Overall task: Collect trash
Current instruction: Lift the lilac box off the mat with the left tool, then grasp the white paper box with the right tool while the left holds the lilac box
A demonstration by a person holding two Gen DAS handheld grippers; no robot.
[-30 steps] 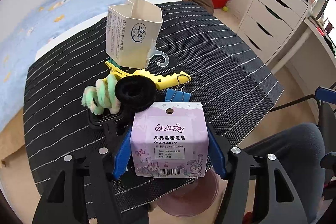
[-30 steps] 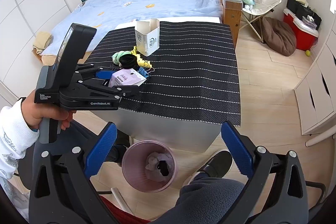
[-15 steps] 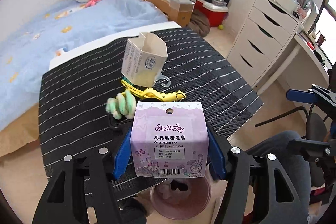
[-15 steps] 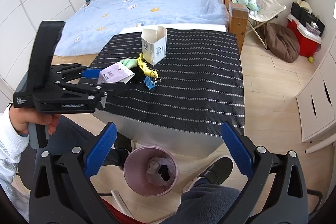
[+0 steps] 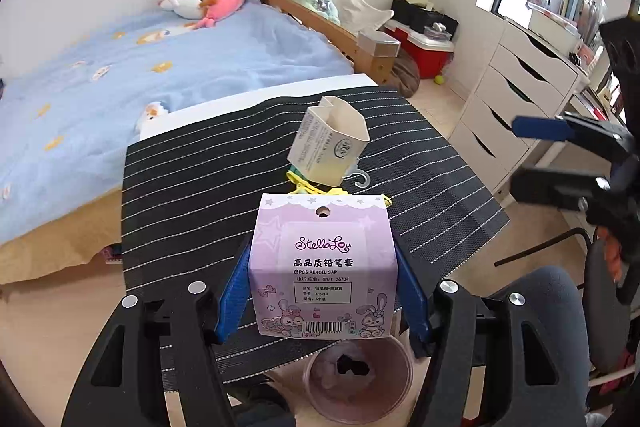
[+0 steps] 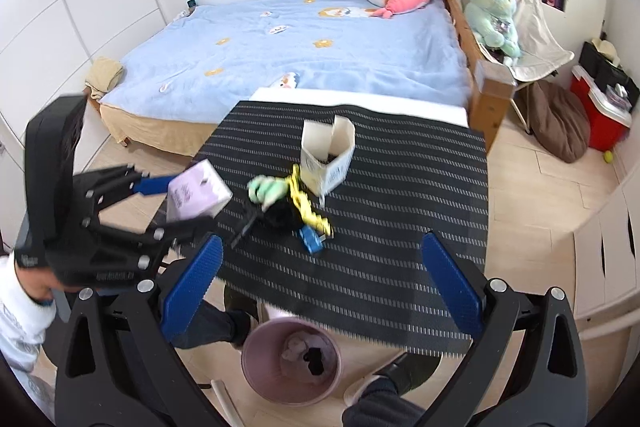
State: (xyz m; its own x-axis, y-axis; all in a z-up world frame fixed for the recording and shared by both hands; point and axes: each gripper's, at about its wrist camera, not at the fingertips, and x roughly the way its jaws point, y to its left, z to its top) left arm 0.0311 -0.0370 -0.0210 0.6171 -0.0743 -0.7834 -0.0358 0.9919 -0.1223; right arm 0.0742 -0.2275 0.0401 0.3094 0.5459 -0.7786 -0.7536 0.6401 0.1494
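Observation:
My left gripper is shut on a purple pencil-cap box and holds it in the air above the table's near edge. The box also shows in the right wrist view, left of the table, held by the left gripper. A pink trash bin with crumpled waste stands on the floor below it, and also in the right wrist view. My right gripper is open and empty, above the bin and the table's front edge. An open cream carton stands on the table.
A black striped mat covers the table. On it lie a green scrunchie, a yellow clip, a black hair tie and a blue binder clip. A bed is behind; white drawers are at right.
My left gripper has lifted the purple box off the table and drawn it back towards the near edge, over the bin. My right gripper has moved closer to the table.

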